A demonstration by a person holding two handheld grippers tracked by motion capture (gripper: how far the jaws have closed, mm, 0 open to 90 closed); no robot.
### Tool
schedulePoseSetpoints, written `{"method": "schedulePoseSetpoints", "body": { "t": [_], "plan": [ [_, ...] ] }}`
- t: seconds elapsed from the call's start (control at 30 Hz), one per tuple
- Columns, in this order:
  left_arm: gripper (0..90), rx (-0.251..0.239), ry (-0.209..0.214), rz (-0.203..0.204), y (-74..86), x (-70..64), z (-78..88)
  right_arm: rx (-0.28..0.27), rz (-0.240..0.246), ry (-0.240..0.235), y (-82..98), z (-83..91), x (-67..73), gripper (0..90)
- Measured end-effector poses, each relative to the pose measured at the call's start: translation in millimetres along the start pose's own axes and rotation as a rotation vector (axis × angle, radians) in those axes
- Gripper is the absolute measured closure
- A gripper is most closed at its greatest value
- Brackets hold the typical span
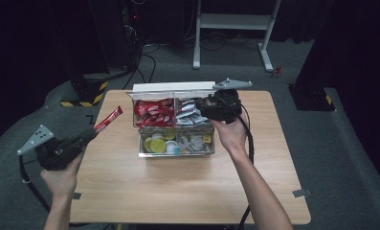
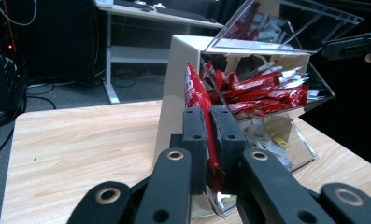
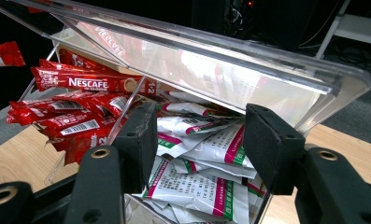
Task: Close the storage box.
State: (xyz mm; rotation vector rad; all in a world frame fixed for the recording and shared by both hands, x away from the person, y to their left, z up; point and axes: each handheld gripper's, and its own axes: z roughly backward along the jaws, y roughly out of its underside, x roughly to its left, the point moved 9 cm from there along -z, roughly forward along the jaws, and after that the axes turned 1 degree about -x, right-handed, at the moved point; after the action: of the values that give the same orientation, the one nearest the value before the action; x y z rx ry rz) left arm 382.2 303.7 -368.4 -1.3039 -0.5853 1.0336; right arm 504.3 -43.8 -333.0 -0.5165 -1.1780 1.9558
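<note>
High view: left claw [image 1: 89, 135] sits off the counter's [image 1: 178, 191] left edge, pinching a red stick packet [image 1: 108, 120] that juts up and right, in the air and well apart from the box [image 1: 175, 125]. Packet is a long, narrow, glossy foil sachet with white print. Box is clear hard plastic, in the middle of the pale wood-grain counter: red packets back left, white packets [image 1: 190, 114] back right, round lidded cups [image 1: 159, 143] in the front tray. Right claw [image 1: 204, 106] is at the box's back right compartment, above the white packets. Left gripper view: the black jaws, flat matte pads, are pressed together on the red stick packet [image 2: 199, 100]; it stands upright between them, crinkled silver end below the pads. Box [image 2: 267, 84] is beyond, lid tilted up. Right gripper view: right claw [image 3: 199, 140] has its jaws standing apart with the lid's [image 3: 267, 65] clear edge just above them; white packets [image 3: 206, 154] with pink and green stripes lie behind the gap. Can't tell if the pads press on anything. Red packets [image 3: 75, 84] are piled to the left.
</note>
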Motion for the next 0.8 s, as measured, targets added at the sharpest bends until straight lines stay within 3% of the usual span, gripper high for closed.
{"method": "schedulePoseSetpoints", "body": {
  "t": [0.33, 0.8],
  "plan": [
    [85.7, 0.022, -0.043, -0.025, 10.9, 2.7, -3.9, 0.006, 0.008, 0.004, 0.9, -1.1, 0.3, 45.1],
    [85.6, 0.073, -0.075, 0.011, 36.9, 14.3, -19.9, 0.008, 0.011, 0.010, 0.9, 0.1, 0.1, 45.2]
  ]
}}
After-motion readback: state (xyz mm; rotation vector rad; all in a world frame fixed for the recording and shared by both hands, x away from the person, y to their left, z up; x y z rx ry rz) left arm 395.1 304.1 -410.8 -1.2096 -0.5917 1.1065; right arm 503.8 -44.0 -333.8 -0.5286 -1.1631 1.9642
